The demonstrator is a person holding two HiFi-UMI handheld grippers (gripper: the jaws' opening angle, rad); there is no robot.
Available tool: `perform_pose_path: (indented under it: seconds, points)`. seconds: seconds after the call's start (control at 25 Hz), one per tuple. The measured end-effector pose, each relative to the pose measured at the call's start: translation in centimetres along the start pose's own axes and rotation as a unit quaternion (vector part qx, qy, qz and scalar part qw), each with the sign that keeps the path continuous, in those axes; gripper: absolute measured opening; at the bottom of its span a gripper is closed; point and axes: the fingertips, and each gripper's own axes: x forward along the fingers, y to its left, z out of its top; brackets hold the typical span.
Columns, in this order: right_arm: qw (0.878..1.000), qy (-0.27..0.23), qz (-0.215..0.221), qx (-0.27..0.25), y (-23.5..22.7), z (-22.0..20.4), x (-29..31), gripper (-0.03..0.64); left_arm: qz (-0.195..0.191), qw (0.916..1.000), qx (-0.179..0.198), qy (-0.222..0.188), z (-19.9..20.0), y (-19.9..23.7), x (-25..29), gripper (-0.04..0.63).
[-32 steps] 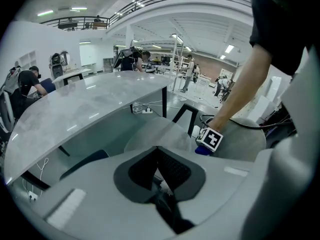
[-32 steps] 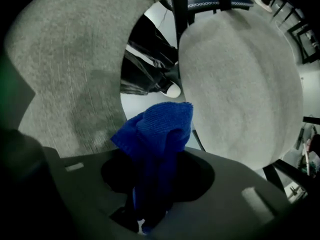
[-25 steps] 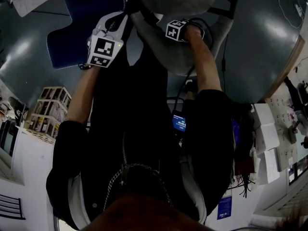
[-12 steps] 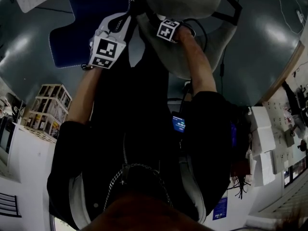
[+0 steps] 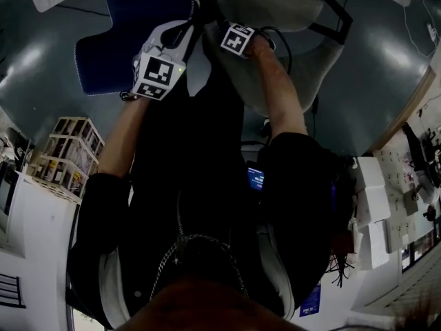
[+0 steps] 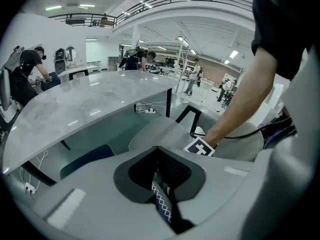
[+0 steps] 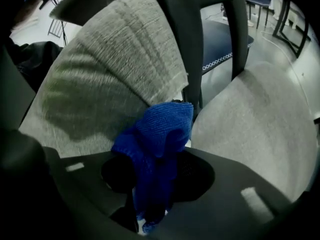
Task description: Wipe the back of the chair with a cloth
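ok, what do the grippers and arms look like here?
Left gripper: broad pale grey shell, dark grey recess round the jaws. Right gripper: same shape, darker in shadow. Black-and-white marker cube on each: left cube, right cube. Black cable at the right one. Short black sleeves.

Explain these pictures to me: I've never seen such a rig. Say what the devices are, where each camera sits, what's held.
No robot here: a person holds a two-jaw tool in each hand, the left gripper and the right gripper. The head view comes from a camera on the person's head, looking down over both arms. Each gripper view comes from a camera riding on that gripper, looking along its jaws. The right gripper is shut on a bright blue knitted cloth, beside the backrest of a grey woven-fabric chair. The left gripper's jaws are together; a dark strip with white zigzag marks shows between them, maybe the gripper's own part.
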Motion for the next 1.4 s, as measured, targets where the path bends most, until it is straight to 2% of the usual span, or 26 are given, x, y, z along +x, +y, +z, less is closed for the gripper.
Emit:
perform_pose_path:
  seconds: [0.4,0.56,0.68,0.76,0.8,0.88,1.04,1.12,1.2,1.4]
  points:
    - [0.999,-0.035,-0.018,0.015,-1.7,3.3,-1.2,0.152,-0.002,1.0000,-0.005,0.003,-0.9,0.1,-0.5,0.011]
    - [0.995,-0.061,-0.041,0.060,-3.0,3.9,-1.7,0.150,0.001,1.0000,-0.006,0.000,-0.9,0.6,-0.7,0.011]
    - [0.992,-0.084,-0.068,0.069,-3.3,3.9,-2.6,0.150,0.003,1.0000,-0.004,-0.003,-0.5,0.8,-0.9,0.011]
    - [0.985,-0.116,-0.086,0.093,-3.5,3.9,-3.7,0.150,0.002,1.0000,-0.001,-0.005,-0.3,0.7,-1.1,0.011]
    - [0.979,-0.141,-0.093,0.117,-3.8,4.0,-4.6,0.150,0.002,1.0000,0.001,-0.007,-0.1,0.6,-1.3,0.011]
    - [0.957,-0.199,-0.105,0.182,-4.8,4.3,-6.9,0.150,0.002,0.9999,0.006,-0.011,0.4,0.5,-1.6,0.011]
    - [0.893,-0.317,-0.121,0.294,-6.7,4.3,-13.0,0.152,-0.002,0.9996,0.019,-0.020,1.4,-0.5,-1.9,0.011]
    - [0.867,-0.348,-0.129,0.332,-6.8,3.5,-15.5,0.152,-0.005,0.9993,0.026,-0.024,2.0,-1.2,-2.3,0.011]
    - [0.852,-0.360,-0.147,0.352,-6.3,2.5,-17.8,0.152,-0.007,0.9990,0.032,-0.030,2.7,-2.0,-2.8,0.011]
    - [0.826,-0.391,-0.193,0.357,-3.8,0.5,-24.2,0.153,-0.011,0.9977,0.048,-0.046,3.9,-4.0,-4.3,0.011]
